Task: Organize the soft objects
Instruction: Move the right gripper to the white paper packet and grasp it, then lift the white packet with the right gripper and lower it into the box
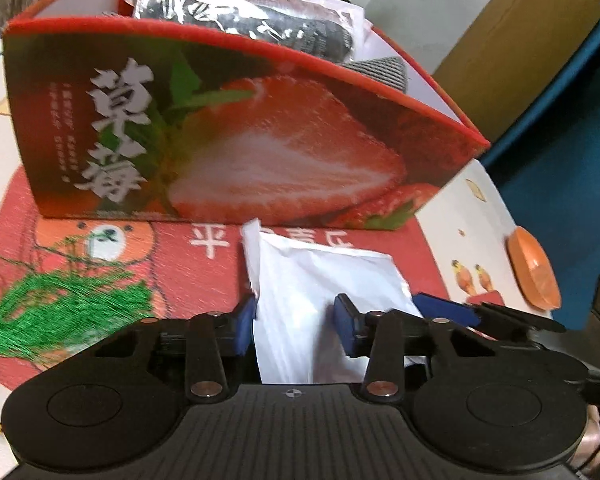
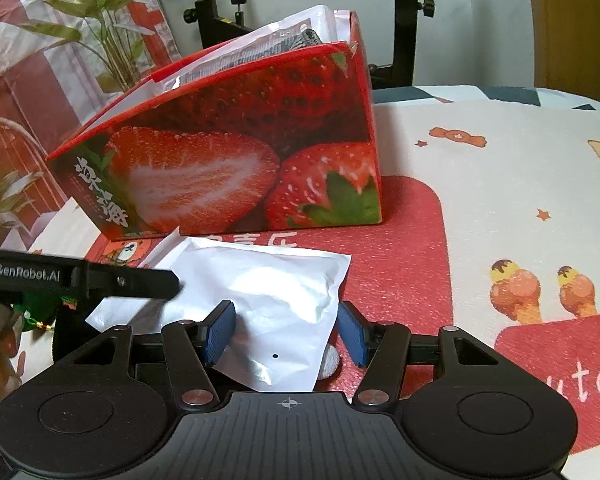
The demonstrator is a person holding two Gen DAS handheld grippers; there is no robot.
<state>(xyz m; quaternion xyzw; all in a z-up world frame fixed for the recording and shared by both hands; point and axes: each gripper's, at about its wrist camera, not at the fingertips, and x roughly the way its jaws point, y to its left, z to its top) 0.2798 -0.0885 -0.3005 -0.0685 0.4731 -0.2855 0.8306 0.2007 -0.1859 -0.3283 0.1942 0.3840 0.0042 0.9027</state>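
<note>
While both grippers sit low over the table, the strawberry box (image 1: 236,128) serves as the landmark: glossy printed cardboard, red-edged, open at the top, its front wall sloping from a low corner up to a tall one.

Inside the box: a crinkled clear-plastic packet (image 1: 236,12) holding dark fabric, and a grey knitted piece (image 1: 380,70) poking above the rim.

Just in front of the box lies a white pouch (image 2: 268,300), smooth, slightly shiny, puffy in the middle, with a flat sealed border and one small dark dot. It rests on a red mat (image 2: 396,248) with a coarse foamy grain and rounded corners; its far corner nearly reaches the box's base.

Left gripper (image 1: 294,324): blue ribbed pads partly closed, standing at either side of one end of the pouch. The left pad touches the edge; whether the right one presses I cannot tell.

Right gripper (image 2: 286,334): jaws about half open, straddling the pouch's other end. The pad (image 2: 220,332) on the left lies against the film; the other stands clear, so no firm grip shows. A bit of grey knit (image 2: 332,362) peeks out under the pouch's edge.

Left of the box, a bundle of green thread tassel (image 1: 60,300) lies loose on the mat. Right of the box, the cloth (image 2: 500,168) is flat, cream, cartoon-printed, and open out to the table's edge.
</note>
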